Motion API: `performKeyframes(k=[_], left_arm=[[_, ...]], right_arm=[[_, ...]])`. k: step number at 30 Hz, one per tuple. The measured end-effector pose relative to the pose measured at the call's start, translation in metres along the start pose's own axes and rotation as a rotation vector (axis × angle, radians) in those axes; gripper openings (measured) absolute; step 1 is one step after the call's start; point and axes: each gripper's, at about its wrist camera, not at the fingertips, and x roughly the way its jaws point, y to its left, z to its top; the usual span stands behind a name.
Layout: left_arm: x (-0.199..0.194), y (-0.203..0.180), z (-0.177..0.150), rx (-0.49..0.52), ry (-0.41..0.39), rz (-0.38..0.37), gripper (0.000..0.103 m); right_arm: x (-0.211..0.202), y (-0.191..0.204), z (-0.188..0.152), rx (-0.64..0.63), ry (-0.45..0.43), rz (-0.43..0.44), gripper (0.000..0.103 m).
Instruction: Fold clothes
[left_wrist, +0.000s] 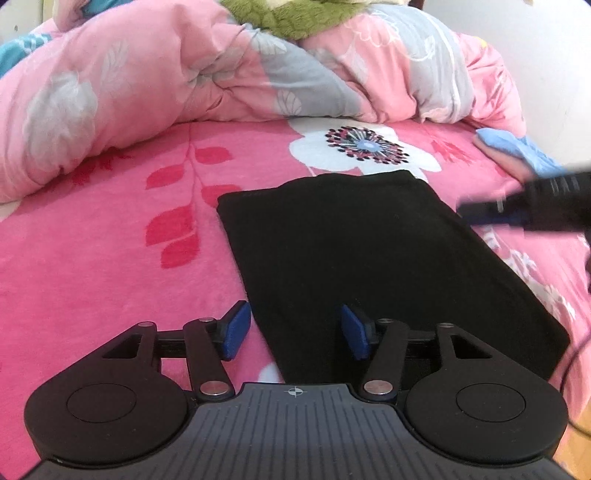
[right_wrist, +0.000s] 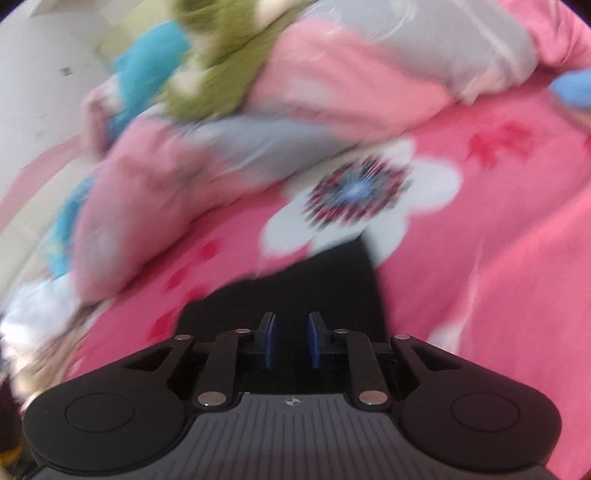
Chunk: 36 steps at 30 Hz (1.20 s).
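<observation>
In the left wrist view we see our left gripper (left_wrist: 293, 330) with its blue pads (left_wrist: 233, 330) spread well apart and nothing clamped between them. The folded black garment (left_wrist: 369, 266) lies flat on the pink flowered bedspread (left_wrist: 110, 258), running from the centre toward 5 o'clock; its near left edge passes through the gap between the pads, and its near end is hidden behind the gripper body. At 3 o'clock the right gripper (left_wrist: 480, 214) enters as a dark blur, cut off by the frame, so we cannot read its jaws here. A rumpled pink quilt (left_wrist: 147, 74) fills 10 to 1 o'clock, with something green and plush (left_wrist: 280, 22) cropped at 12.

The right wrist view is heavily smeared. Our right gripper (right_wrist: 290, 341) has its pads a narrow gap apart, gripping nothing, above the black garment (right_wrist: 314, 280), whose outline is soft. The quilt (right_wrist: 332, 92) and bedspread (right_wrist: 498, 258) blur together from 9 to 3 o'clock.
</observation>
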Motion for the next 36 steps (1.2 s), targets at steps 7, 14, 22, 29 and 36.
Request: performKeyframes(k=[7, 14, 22, 29, 36], left_arm=[[-0.011, -0.027, -0.012, 0.091, 0.015, 0.018, 0.069], [-0.011, -0.040, -0.020, 0.110, 0.031, 0.055, 0.070], [-0.012, -0.047, -0.022, 0.119, 0.038, 0.082, 0.070], [-0.027, -0.042, -0.024, 0.079, -0.005, 0.054, 0.071], [-0.049, -0.011, -0.029, -0.033, -0.068, 0.059, 0.072]], right_arm=[[-0.052, -0.036, -0.064, 0.202, -0.049, -0.037, 0.020], [-0.079, -0.005, -0.085, 0.128, -0.115, -0.050, 0.021], [-0.070, -0.002, -0.112, 0.073, -0.063, -0.094, 0.020], [-0.099, 0.010, -0.113, 0.023, -0.109, -0.116, 0.021], [-0.101, 0.006, -0.108, 0.054, -0.157, -0.082, 0.039]])
